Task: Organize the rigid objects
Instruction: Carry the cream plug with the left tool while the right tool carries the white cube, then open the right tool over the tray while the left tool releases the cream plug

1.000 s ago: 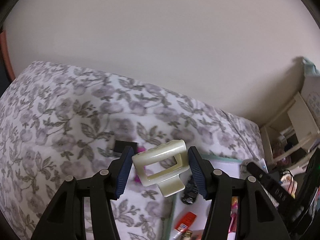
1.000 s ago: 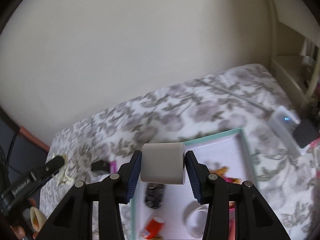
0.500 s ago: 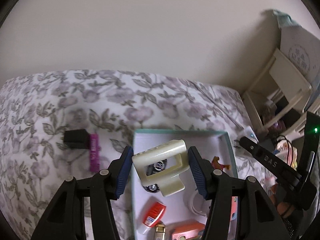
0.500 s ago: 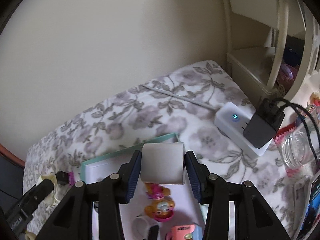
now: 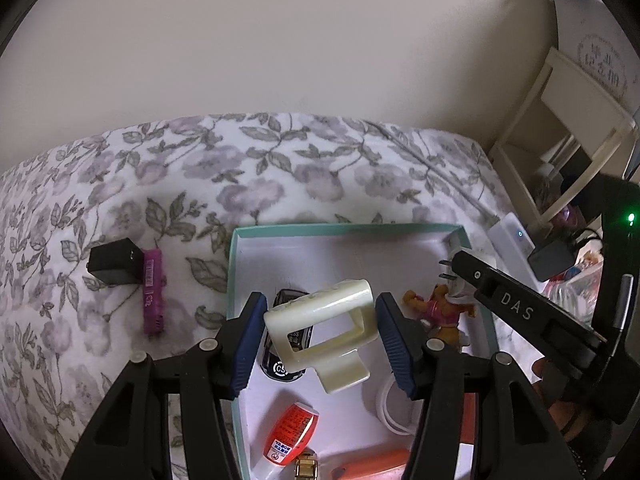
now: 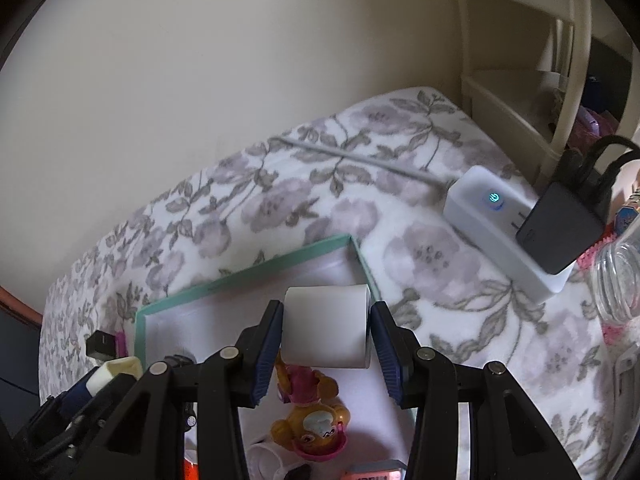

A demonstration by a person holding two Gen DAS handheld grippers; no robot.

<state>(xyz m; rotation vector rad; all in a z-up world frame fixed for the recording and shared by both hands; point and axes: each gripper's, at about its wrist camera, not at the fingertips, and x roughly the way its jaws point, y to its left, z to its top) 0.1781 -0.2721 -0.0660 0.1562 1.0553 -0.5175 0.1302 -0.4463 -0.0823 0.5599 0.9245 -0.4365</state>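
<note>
**Two grippers carry items over the tray**

Both hover above the shallow teal-rimmed white tray (image 5: 234,264) on the flowered bedspread (image 5: 280,168). Left gripper (image 5: 320,334) is clamped on a cream plastic hair claw (image 5: 320,320) near the tray's left edge. Right gripper (image 6: 326,334) clamps a white plug-in charger block (image 6: 326,326) at the far right corner. Next, probably: lower, release.

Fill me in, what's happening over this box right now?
A person is sorting small items into the teal-rimmed box on the floral bedspread. The left gripper holds a cream hair claw above it; the right gripper holds a white plug adapter at the box's far corner. A black block and a purple stick lie outside.
</note>
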